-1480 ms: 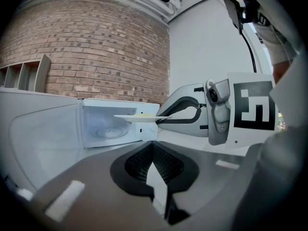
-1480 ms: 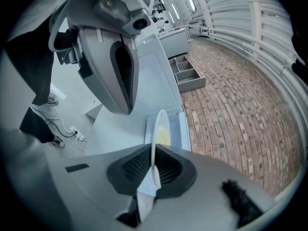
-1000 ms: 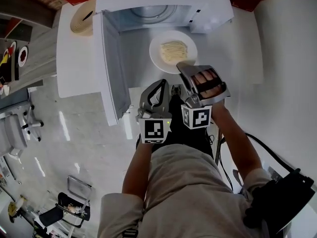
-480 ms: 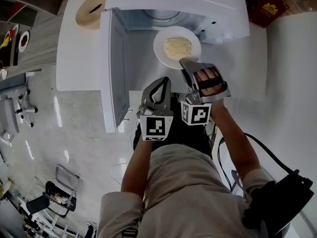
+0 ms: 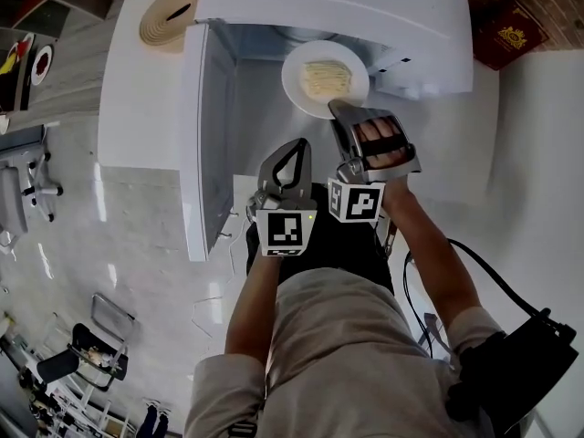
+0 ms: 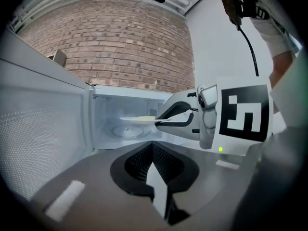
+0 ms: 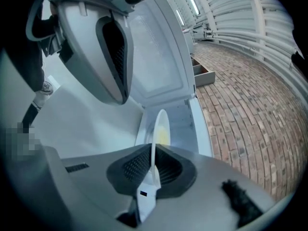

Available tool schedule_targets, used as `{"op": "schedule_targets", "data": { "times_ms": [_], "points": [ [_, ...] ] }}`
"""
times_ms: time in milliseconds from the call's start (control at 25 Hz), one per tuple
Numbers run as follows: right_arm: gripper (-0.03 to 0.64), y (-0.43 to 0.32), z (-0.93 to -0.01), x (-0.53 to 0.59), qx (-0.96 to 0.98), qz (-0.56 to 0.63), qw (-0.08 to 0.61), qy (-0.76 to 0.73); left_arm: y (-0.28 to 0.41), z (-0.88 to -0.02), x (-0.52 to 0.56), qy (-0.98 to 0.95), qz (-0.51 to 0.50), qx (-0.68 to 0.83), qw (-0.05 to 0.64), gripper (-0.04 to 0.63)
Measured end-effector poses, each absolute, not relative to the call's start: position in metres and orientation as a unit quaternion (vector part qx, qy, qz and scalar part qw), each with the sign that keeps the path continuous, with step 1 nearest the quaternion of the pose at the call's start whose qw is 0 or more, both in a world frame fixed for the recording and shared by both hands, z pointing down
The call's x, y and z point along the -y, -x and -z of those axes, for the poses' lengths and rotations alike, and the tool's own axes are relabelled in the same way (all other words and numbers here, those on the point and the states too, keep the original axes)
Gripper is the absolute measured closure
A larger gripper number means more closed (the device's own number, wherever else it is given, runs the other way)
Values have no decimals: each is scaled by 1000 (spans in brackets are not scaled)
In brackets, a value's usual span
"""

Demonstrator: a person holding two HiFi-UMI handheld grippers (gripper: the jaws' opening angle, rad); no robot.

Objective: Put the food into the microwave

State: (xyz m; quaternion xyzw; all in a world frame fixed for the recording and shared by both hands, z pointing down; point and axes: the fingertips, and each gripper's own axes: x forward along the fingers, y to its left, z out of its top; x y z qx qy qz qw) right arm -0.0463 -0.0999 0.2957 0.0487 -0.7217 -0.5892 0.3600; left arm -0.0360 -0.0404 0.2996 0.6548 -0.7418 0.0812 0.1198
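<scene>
At the microwave (image 5: pixel 365 7) doorway, our right gripper (image 5: pixel 336 108) was closed on the plate (image 5: pixel 294 80) rim; setting the food (image 5: pixel 326 78) inside seemed next.

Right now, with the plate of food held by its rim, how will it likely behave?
The white plate looks stiff: pinched only at its near rim by the right gripper, it shows no sag. Held off-centre, it probably wants to tip, and its glossy rim may slip. The loose food could slide if tilted.
</scene>
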Motion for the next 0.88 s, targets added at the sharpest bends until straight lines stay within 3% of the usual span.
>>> {"op": "schedule_targets", "data": {
  "times_ms": [880],
  "points": [
    [591,94,-321,139,738,571,357,-41,68,-333,54,-623,-96,760,154,588]
  ]
}}
